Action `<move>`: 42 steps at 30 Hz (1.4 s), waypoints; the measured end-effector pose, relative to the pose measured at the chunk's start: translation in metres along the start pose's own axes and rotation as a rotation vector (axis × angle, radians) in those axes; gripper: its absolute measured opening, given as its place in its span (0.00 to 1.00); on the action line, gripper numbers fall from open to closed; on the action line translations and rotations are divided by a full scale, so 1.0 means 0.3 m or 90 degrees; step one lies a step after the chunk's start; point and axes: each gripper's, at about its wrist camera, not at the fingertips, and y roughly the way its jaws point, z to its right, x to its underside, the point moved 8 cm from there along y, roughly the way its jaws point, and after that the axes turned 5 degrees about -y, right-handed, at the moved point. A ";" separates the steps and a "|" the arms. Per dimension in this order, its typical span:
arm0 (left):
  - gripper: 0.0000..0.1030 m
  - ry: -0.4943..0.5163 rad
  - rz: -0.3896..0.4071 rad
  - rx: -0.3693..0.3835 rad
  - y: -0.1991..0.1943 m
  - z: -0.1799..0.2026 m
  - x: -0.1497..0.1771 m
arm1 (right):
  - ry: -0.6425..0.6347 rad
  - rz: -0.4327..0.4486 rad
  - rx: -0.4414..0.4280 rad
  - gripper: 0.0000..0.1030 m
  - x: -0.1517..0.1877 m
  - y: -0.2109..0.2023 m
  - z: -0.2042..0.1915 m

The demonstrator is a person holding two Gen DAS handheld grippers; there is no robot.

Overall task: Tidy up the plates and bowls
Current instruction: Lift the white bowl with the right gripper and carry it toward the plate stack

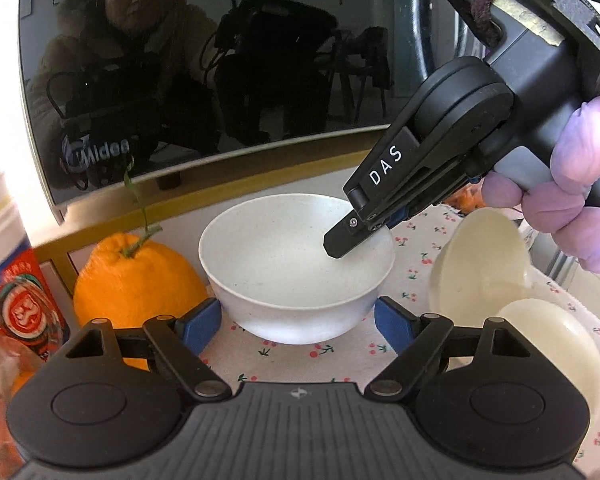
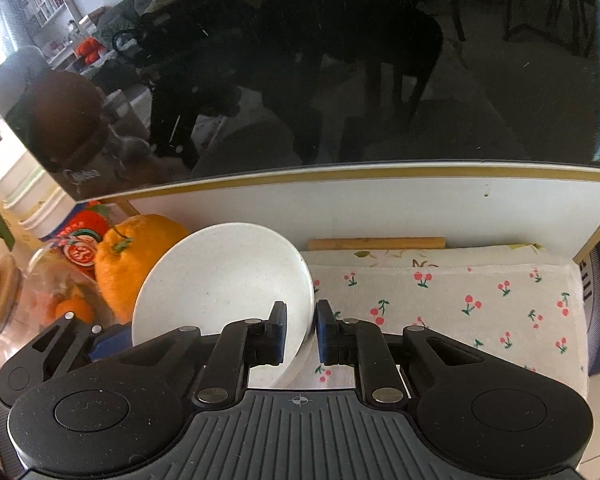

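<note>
In the left wrist view, a white bowl [image 1: 296,268] sits upright on the cherry-print cloth [image 1: 416,256] near the back edge of the counter, just in front of a dark microwave door [image 1: 204,72] and touching or just beside a large orange [image 1: 134,280]. The left gripper [image 1: 298,326] is spread wide, its 2 blue pads flanking the bowl's base without visibly pressing it. The right gripper [image 1: 342,242] comes in from the right with 1 finger inside the bowl at its rim. 2 cream plates [image 1: 480,264] lean tilted at the right. In the right wrist view, the right gripper [image 2: 300,334] straddles the bowl [image 2: 224,292] wall, 1 pad inside and 1 outside, with a narrow gap remaining, so it looks not yet clamped. The bowl looks light, rigid and smooth, likely slippery; the rim wall seems the sensible place to pinch, squarely, to stop it swinging.
</note>
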 end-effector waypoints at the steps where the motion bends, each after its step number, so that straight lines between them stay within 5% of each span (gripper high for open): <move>1: 0.79 0.002 0.002 -0.001 -0.017 0.008 -0.008 | 0.000 0.001 0.000 0.15 0.001 -0.017 -0.005; 21: 0.78 0.018 0.019 0.018 -0.381 0.200 -0.105 | 0.020 0.039 0.019 0.15 0.135 -0.449 -0.087; 42: 0.77 0.025 -0.051 0.063 -0.454 0.452 0.109 | 0.087 0.050 0.029 0.15 0.542 -0.705 0.020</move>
